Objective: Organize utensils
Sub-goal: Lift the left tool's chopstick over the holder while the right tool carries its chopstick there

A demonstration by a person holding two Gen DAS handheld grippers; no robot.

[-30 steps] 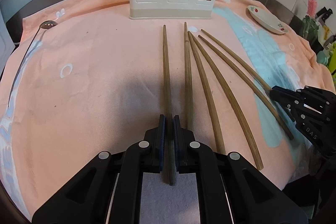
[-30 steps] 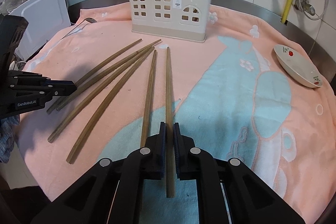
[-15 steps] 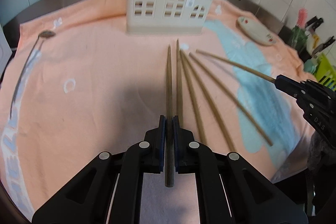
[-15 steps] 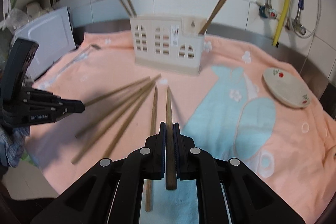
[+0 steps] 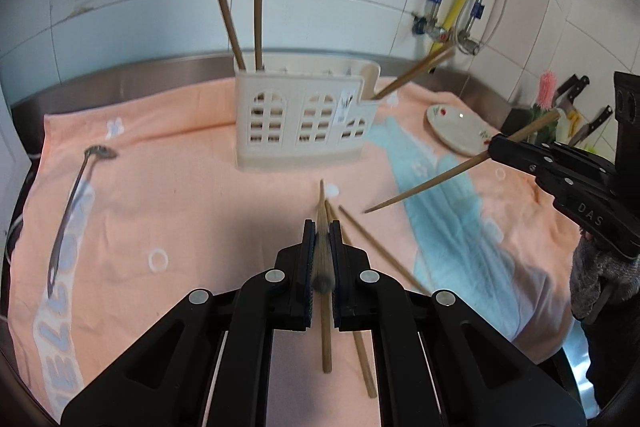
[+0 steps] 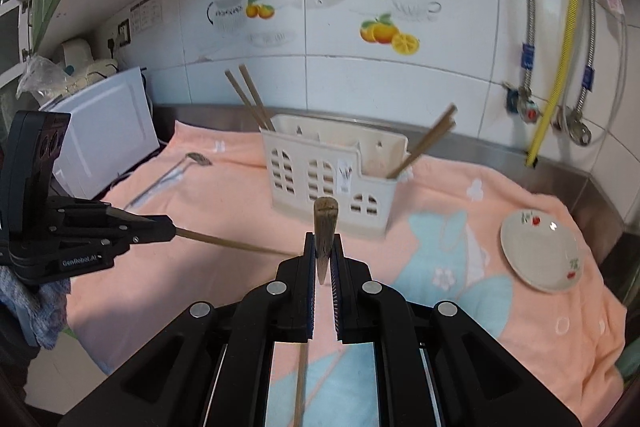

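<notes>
while each gripper pinches one chopstick, four stand in the holder.

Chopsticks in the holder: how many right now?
4: two stand at the left end of the holder, two lean out of its right end. More may be hidden inside.

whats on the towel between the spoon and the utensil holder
Nothing: in the left wrist view, only bare peach towel lies between the spoon and the utensil holder.
</notes>
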